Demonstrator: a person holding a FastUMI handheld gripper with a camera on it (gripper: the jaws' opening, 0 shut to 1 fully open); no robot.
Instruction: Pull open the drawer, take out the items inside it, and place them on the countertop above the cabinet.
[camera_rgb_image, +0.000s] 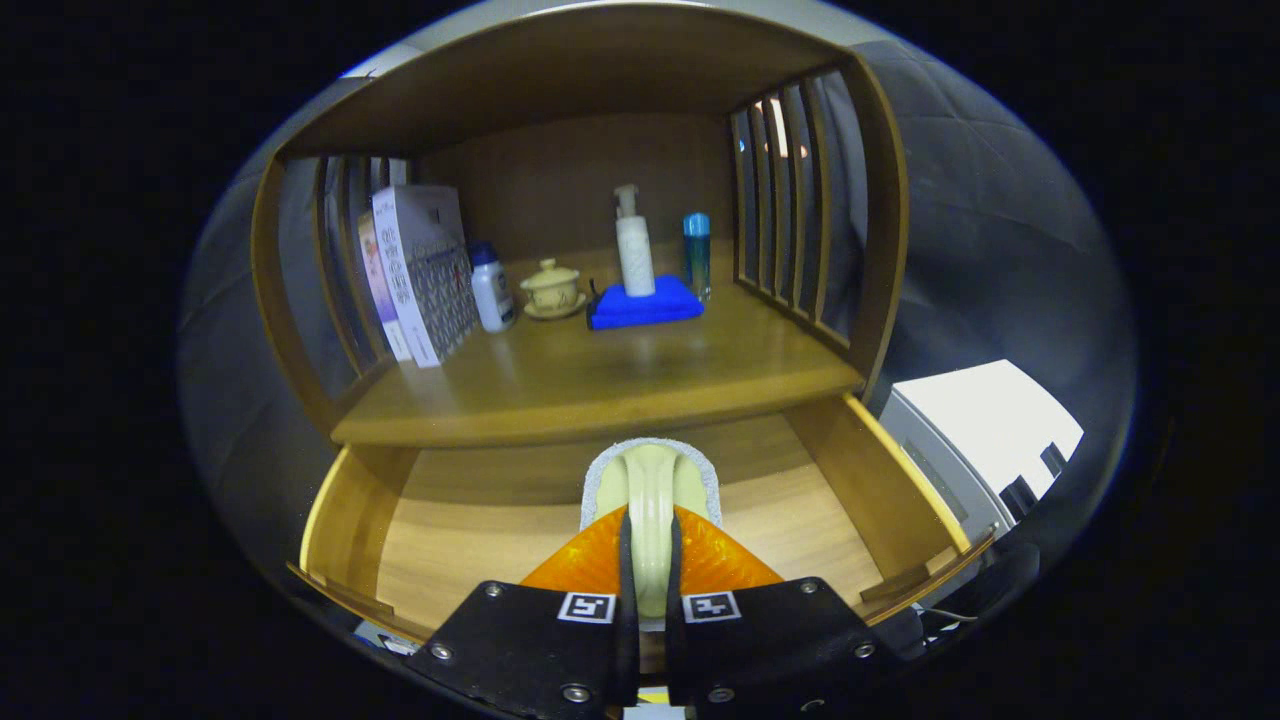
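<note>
A: Drawer (880, 480) status, lower half of frame: pulled out from under the cabinet's countertop (600, 385). Wooden floor and side walls exposed.

B: Contents?

A: One item seen, a brush (652, 490) with a pale handle and a light, fuzzy-edged base. It sits at lower centre, held over the drawer floor; whether it touches the floor I cannot tell.

B: Gripper (652, 560)?

A: Fingers pressed in on the brush handle from both sides, pinching it. Handle runs forward between them, base just beyond the tips.

B: Countertop load, upper centre of frame?

A: Blue folded cloth (645, 305) at centre back, white pump bottle (633, 245) standing upright on it. Blue-capped tall bottle (697, 255) just right of the cloth. Lidded cream cup on a saucer (552, 290) left of the cloth. Small white bottle (491, 288) with a blue cap further left, beside upright books (425, 270) against the slatted left wall.

B: Rest of the drawer?

A: Bare wood around the brush; the part under the fingers is hidden.
</note>
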